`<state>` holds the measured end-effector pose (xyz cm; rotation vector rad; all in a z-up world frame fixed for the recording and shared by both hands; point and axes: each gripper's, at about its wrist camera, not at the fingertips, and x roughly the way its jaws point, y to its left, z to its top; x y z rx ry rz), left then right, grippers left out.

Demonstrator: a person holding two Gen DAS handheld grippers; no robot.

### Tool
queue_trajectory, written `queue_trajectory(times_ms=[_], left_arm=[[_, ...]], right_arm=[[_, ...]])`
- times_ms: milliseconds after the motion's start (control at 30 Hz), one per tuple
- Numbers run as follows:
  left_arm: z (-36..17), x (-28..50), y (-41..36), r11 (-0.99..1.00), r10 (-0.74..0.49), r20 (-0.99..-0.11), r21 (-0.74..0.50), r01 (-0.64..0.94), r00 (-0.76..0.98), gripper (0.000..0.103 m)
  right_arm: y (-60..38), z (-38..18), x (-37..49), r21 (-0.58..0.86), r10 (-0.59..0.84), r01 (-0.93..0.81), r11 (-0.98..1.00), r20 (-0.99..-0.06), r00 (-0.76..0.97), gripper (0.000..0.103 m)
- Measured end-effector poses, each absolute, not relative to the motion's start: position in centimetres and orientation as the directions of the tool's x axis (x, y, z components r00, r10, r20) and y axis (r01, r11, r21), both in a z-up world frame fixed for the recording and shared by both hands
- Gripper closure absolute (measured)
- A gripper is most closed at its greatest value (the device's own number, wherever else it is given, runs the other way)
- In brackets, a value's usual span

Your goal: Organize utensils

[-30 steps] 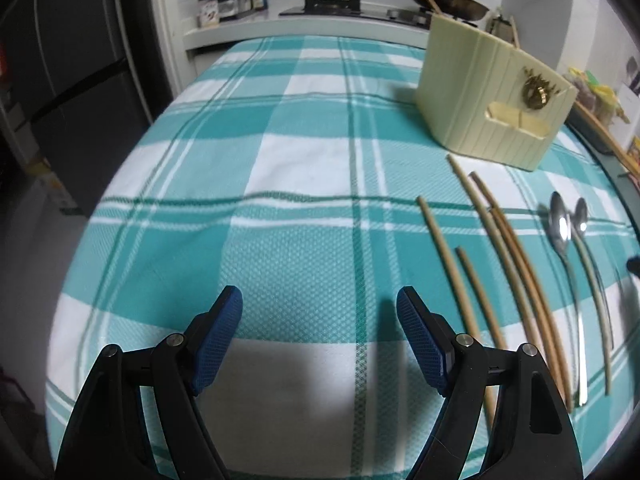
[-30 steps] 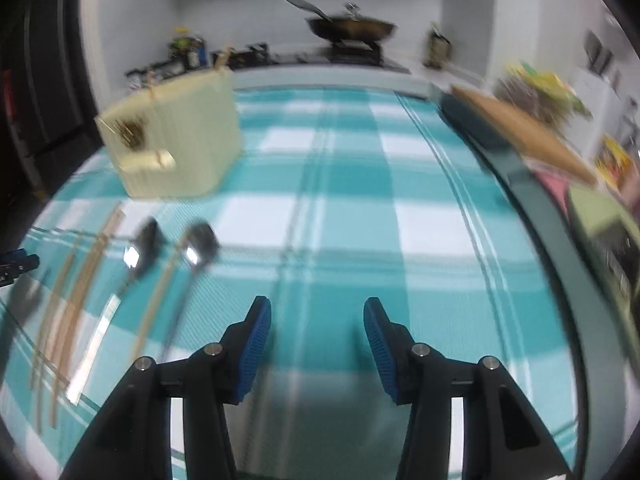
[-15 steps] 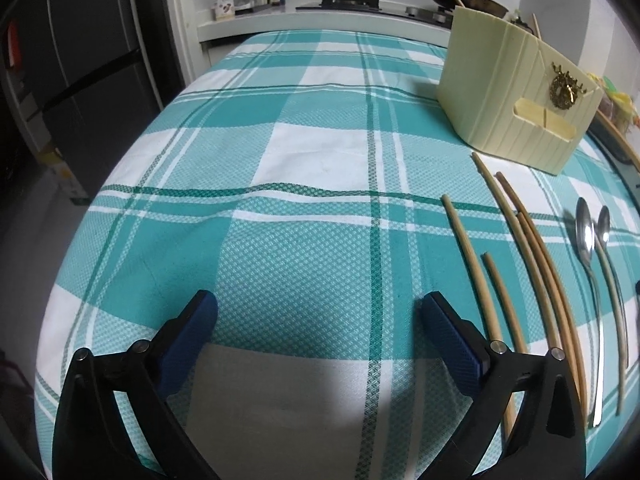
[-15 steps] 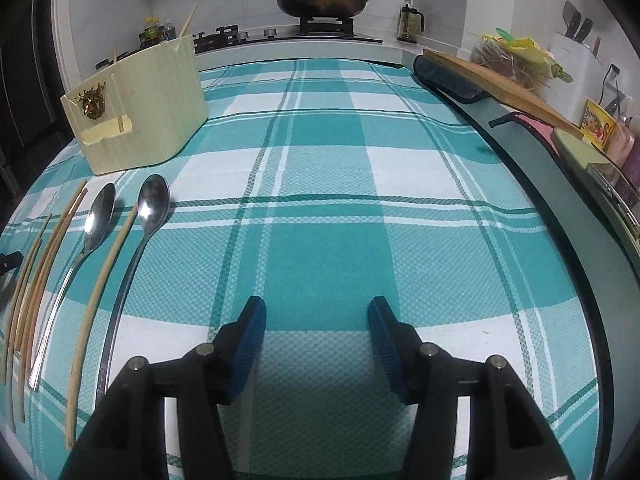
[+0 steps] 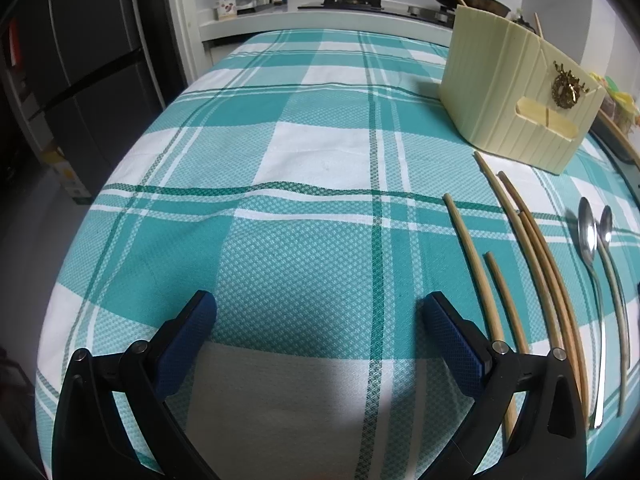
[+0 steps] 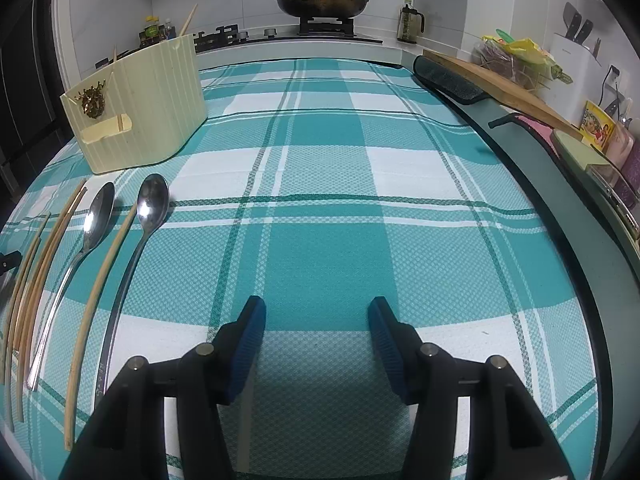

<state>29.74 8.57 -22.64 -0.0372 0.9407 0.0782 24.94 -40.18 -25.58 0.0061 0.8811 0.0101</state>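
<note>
Worktop [image 6: 320, 152] under teal plaid cloth; stove with pan [image 6: 322, 0] at 12 o'clock. Chopsticks [image 5: 532, 248], spoons [image 5: 590, 236] flat at 3 o'clock of left gripper [image 5: 320, 312]; holder [image 5: 516, 88] beyond. Both grippers apart, empty; right gripper [image 6: 316, 320] narrower.

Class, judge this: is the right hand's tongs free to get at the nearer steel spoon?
Probably yes: the right tongs are open and empty, and the spoon lies uncovered beside them.

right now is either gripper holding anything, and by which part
Nothing is held. The left gripper and right gripper both have open jaws over the teal plaid tablecloth, with nothing between them.
</note>
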Motion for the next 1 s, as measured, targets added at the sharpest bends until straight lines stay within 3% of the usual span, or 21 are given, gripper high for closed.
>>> queue_trajectory(times_ms=[1000], left_arm=[[-22.65,29.77,8.50,0.996,0.045,-0.809,-0.007,-0.086,0.586,0.000]], right_arm=[[-40.23,-25.59,24.90,0.012,0.012,-0.004,1.000,-0.772,0.636,0.047]])
